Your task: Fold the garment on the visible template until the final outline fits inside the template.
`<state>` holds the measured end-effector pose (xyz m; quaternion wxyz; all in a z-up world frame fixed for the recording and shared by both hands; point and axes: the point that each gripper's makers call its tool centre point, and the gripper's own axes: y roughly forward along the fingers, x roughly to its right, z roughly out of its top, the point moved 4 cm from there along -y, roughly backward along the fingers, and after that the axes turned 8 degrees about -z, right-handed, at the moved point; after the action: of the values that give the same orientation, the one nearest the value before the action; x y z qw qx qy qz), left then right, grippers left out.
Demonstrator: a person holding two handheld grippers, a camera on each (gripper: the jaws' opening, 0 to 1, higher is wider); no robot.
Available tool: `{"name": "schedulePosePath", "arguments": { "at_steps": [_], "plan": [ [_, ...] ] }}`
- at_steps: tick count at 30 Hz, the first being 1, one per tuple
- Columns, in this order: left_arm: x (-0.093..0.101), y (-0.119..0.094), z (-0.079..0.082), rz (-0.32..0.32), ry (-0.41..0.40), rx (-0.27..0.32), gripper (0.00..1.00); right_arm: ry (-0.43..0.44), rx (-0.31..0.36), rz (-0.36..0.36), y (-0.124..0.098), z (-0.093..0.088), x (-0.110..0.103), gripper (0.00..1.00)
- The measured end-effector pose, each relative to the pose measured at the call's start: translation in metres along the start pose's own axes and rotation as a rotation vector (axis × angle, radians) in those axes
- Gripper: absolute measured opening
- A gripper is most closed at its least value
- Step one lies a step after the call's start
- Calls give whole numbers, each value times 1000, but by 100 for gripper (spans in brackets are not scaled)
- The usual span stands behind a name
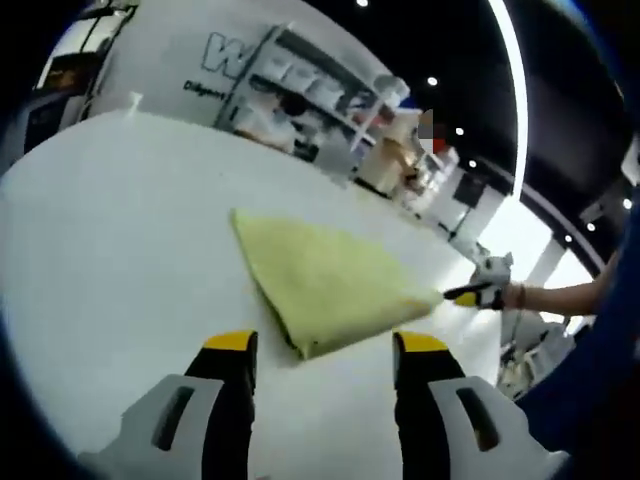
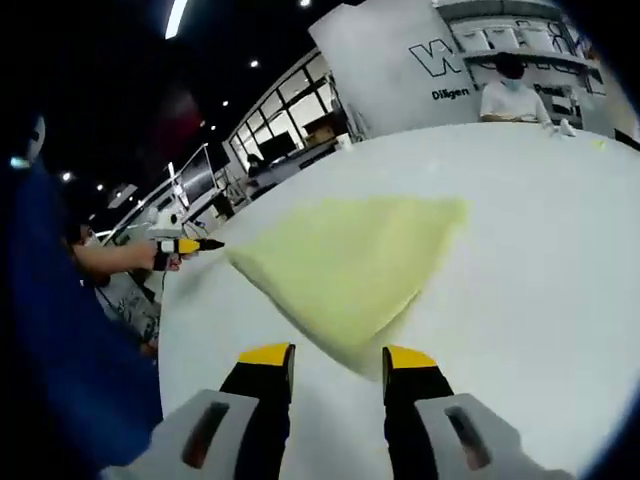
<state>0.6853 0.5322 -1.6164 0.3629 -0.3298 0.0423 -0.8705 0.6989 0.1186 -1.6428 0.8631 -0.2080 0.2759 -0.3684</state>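
Garment (image 1: 325,282) lies folded just ahead of left gripper (image 1: 325,345).

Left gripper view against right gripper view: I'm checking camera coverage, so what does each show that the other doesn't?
Left gripper view: the right gripper, seen from outside, by one tip of the garment. Right gripper view: the left gripper, held out by another tip. Both: the folded yellow garment on the white table, open jaws below, and wall lettering behind.

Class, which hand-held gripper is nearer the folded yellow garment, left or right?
Neither clearly: the left hand-held gripper has its tips at one corner of the yellow garment, and the right hand-held gripper at another.
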Motion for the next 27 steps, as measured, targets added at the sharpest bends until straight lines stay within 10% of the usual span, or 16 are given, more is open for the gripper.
{"name": "schedulePosePath", "arguments": {
  "at_steps": [27],
  "plan": [
    [8,8,-22,62,19,-45,37,35,63,17,-5,12,-16,23]
  ]
}}
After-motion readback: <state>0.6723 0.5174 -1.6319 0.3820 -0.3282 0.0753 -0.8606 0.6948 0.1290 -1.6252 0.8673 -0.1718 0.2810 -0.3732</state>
